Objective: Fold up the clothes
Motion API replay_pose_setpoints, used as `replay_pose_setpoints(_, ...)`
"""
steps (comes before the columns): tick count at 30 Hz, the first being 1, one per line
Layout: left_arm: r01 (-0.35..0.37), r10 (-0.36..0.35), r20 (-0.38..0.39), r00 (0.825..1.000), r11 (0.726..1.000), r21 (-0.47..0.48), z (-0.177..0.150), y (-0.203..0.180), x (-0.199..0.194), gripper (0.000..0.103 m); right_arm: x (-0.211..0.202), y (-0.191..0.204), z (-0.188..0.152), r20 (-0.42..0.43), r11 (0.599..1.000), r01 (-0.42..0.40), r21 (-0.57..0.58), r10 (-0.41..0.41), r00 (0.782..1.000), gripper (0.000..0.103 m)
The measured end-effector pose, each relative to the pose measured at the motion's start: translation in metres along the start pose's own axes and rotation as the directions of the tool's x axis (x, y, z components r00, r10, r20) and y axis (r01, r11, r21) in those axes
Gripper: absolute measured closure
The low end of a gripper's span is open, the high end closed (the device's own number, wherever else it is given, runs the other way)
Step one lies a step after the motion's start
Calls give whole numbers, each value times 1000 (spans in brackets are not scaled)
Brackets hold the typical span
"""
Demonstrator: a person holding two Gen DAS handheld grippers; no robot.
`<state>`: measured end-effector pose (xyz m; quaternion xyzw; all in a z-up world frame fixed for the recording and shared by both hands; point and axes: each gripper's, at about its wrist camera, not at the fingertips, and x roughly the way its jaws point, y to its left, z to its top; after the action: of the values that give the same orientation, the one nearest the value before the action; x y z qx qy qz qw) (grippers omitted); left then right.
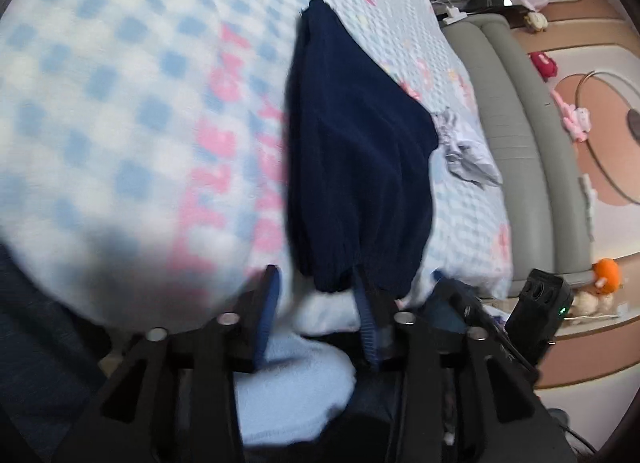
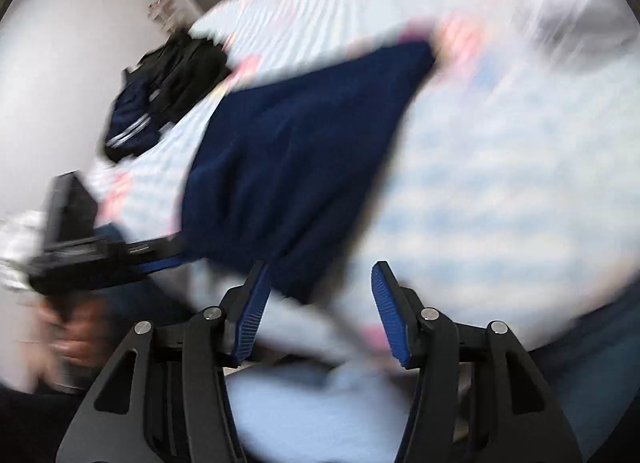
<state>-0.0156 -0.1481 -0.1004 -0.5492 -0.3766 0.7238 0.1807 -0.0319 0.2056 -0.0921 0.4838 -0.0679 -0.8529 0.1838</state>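
Plainly, the navy garment (image 1: 356, 151) lies on the blue-and-white checked bedspread (image 1: 120, 103), folded into a long, narrow shape. In the left wrist view its long axis runs from about 6 o'clock, where a ribbed hem end sits just ahead of the fingers, up toward 12 o'clock, where it narrows to a rounded tip. In the right wrist view the same garment (image 2: 296, 159) is blurred, and its long axis slants from 7 o'clock up to 2 o'clock, the narrower end pointing to the upper right.

The left gripper (image 1: 320, 295) has its blue-padded fingers (image 1: 266, 315) spread apart; the hem lies close between and above them, and the right-hand finger is partly hidden behind the cloth, so whether either pad touches it cannot be told. The right gripper (image 2: 318, 299) also has its fingers (image 2: 390, 315) well apart, with nothing between them but bedspread; the garment's lower corner comes near the left finger.

At 4 o'clock from the garment in the left view lies a small crumpled grey cloth (image 1: 464, 151). In the right view a dark heap of clothes (image 2: 160, 91) sits at 10 o'clock near the bed's edge.
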Motion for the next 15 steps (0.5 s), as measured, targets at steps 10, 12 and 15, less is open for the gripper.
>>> replay_pose_setpoints(10,62,-63,-15,998,998,-14,4,-7,26,53,45,-7,-10,-225,997,-74,10,74,971,50)
replay_pose_setpoints(12,-11,10,31,999,1000,25,4,-15,29,53,52,-7,-15,-238,992,-126,5,124,963,50)
replay_pose_setpoints(15,-75,68,88,994,994,79,4,-24,24,55,67,-11,-23,-248,988,-151,43,156,956,49)
